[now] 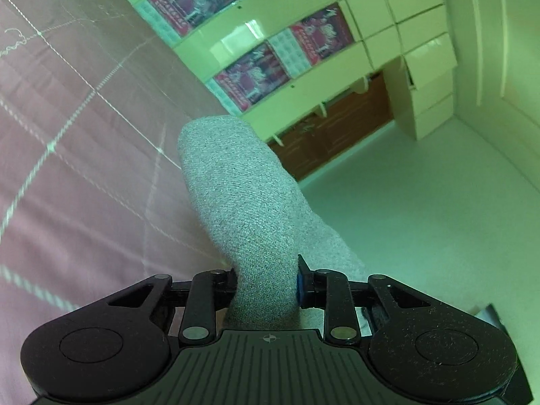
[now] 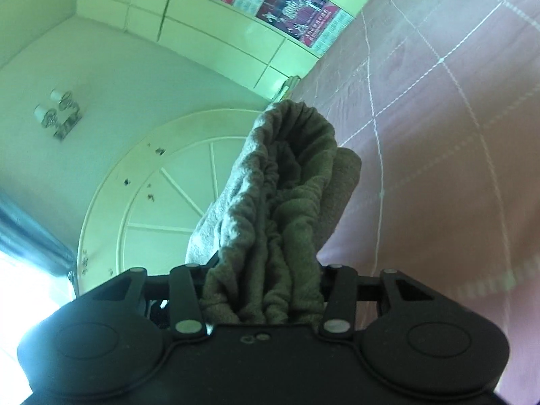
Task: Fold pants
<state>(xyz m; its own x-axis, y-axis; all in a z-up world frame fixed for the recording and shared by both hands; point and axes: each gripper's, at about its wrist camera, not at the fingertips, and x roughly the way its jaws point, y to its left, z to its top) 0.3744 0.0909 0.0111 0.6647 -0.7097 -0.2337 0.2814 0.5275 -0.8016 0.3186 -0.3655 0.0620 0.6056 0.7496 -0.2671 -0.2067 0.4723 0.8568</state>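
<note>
Left wrist view: the left gripper (image 1: 266,287) is clamping a smooth fold of the grey pants (image 1: 243,195). The cloth is passing between the two jaws, filling the gap, and a blue pad (image 1: 299,288) on the right-hand jaw is pressing against it. From the jaws the fold is rising forward as a rounded, flat-knit band, its far end curving over in front of the pink bedspread (image 1: 67,135), which is occupying the left half of the view with its pale stitched lines. To the right, cream shelves (image 1: 303,23) holding red-printed boxes (image 1: 249,77) are lining the wall, above a brown wooden cabinet (image 1: 330,135).

Right wrist view: the right gripper (image 2: 263,297) is gripping a thicker, bunched part of the pants (image 2: 280,185). The gathered, wrinkled cloth is packing the whole space between the jaws, and its upper end is opening into a rounded, elasticated mouth; whether this is the waistband or a cuff cannot be told. The bedspread (image 2: 438,118) is filling the right side of this view. To the left, a white round panel (image 2: 141,202) with spoke-like ribs is showing behind the cloth, with cream cupboards (image 2: 209,33) beyond it.

In both views the pants are hanging clear of the bedspread where gripped.
</note>
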